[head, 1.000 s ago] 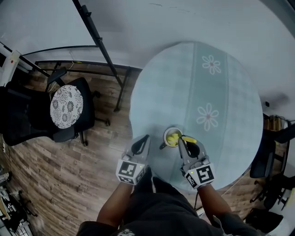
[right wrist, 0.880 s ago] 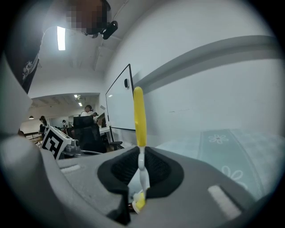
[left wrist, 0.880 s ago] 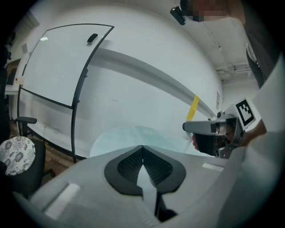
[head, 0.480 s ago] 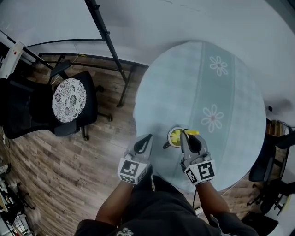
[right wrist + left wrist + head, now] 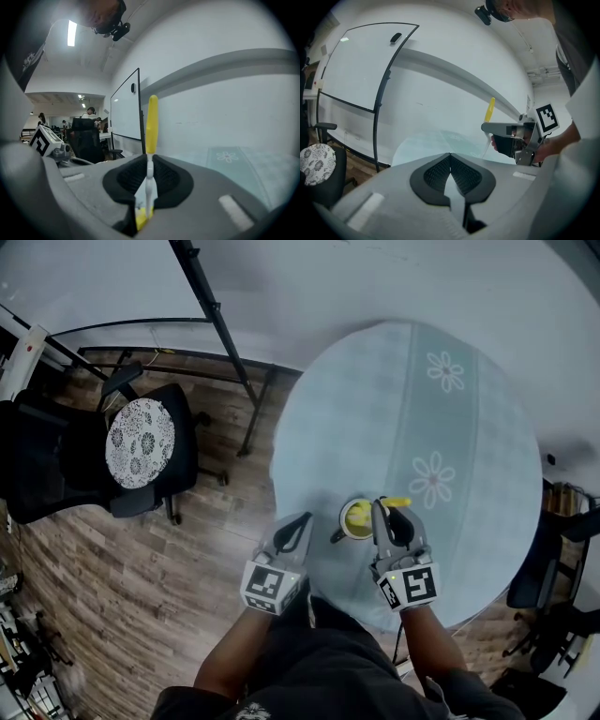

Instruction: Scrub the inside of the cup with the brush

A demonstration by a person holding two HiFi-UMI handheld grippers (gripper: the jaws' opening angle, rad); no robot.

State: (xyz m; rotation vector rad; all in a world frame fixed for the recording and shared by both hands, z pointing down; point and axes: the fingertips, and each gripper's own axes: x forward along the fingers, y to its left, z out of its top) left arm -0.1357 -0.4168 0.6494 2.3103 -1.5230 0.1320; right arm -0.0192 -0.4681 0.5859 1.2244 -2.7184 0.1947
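A round table, draped in pale green cloth printed with daisies, is seen whole only in the head view. The small handled cup stands near the table's near edge. The white neck of the brush is clamped in the right claw just beside the cup. Its long axis is near upright, yellow handle uppermost, as the left gripper view shows from the side. The left claw is pressed together on nothing.
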